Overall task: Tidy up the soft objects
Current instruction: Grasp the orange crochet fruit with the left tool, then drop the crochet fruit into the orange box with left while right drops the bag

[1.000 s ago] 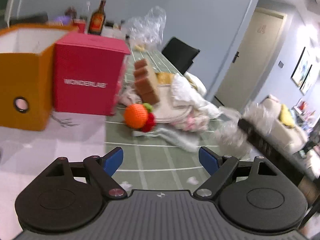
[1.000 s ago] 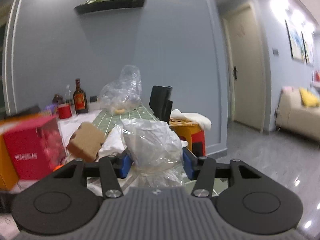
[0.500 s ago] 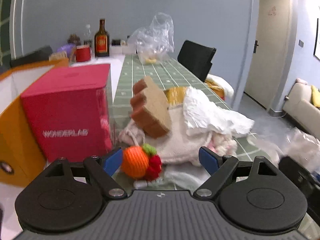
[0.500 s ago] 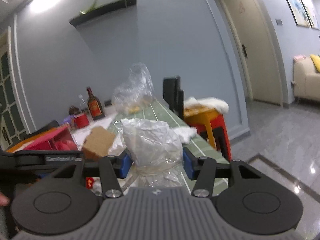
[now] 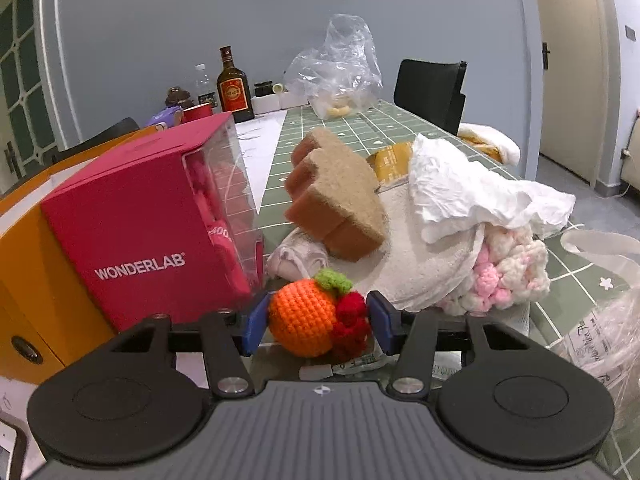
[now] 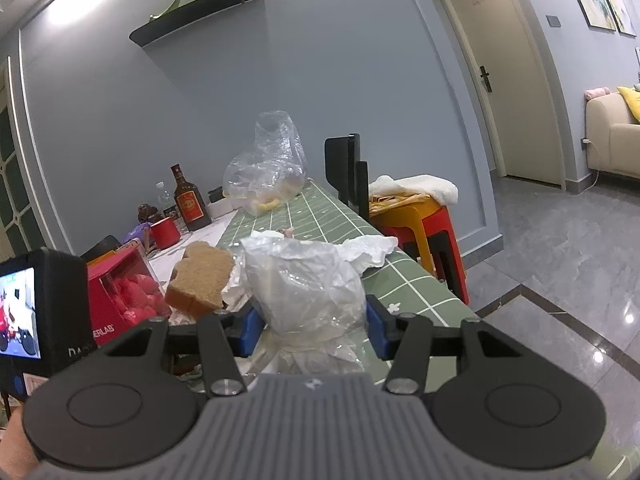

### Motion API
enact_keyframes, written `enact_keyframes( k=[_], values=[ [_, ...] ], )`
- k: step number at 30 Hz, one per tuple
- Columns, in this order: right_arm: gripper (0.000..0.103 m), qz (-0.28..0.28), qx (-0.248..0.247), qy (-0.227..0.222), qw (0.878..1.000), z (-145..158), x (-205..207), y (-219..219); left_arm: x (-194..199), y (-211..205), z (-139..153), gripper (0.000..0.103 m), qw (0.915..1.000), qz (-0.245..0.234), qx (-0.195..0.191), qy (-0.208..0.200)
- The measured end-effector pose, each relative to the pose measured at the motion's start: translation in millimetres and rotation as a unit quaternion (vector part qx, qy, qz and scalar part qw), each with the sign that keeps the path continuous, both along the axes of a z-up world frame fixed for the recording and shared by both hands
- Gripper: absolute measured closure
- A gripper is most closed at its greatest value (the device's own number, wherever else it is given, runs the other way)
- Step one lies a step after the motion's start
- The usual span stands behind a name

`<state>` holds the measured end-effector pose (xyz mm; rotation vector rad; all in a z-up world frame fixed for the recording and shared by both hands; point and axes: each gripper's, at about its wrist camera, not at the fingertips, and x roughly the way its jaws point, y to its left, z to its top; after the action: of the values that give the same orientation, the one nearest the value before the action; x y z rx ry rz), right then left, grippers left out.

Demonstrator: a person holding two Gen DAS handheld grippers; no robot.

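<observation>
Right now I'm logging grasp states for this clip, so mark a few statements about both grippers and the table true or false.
1. The left gripper has its fingers around the crochet orange. True.
2. The right gripper is empty. False: it holds a plastic bag.
3. The sponge lies inside the red box. False: it sits on the cloth pile beside it.
4. A brown bottle stands at the table's far end. True.
</observation>
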<state>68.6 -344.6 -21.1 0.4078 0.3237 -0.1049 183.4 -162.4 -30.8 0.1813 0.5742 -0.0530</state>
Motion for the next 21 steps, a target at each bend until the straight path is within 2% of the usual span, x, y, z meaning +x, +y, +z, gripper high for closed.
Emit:
enact_keyframes(
  k=[6, 12, 15, 19, 21],
  values=[
    [0.051, -0.002, 0.004, -0.001, 1.000, 1.7, -1.1, -5.1, -18.6, 0.7, 3.6, 0.043, 0.9999, -0.009, 0.005, -0.011],
    [0.051, 0.020, 0.038, -0.005, 0.999, 2.1, -2.1, -9.6, -65.3, 2.8, 22.2, 0.043, 0.9957, -0.002, 0.029, -0.088],
    [0.051, 0.023, 0.025, -0.007, 0.999, 6.8, -1.9, -3.1, -84.6, 5.3, 32.1, 0.043, 0.9938, -0.003, 0.032, -0.106],
    [0.051, 0.040, 0.015, -0.016, 0.999, 15.1, -2.4, 8.1, -106.4, 8.9, 40.6, 0.043, 0.9911, -0.026, 0.060, -0.116],
    [0.051, 0.050, 0.013, -0.023, 0.998, 19.4, -3.0, 13.6, -119.0, 19.6, 47.5, 0.043, 0.9903, -0.034, 0.049, -0.126]
  ],
)
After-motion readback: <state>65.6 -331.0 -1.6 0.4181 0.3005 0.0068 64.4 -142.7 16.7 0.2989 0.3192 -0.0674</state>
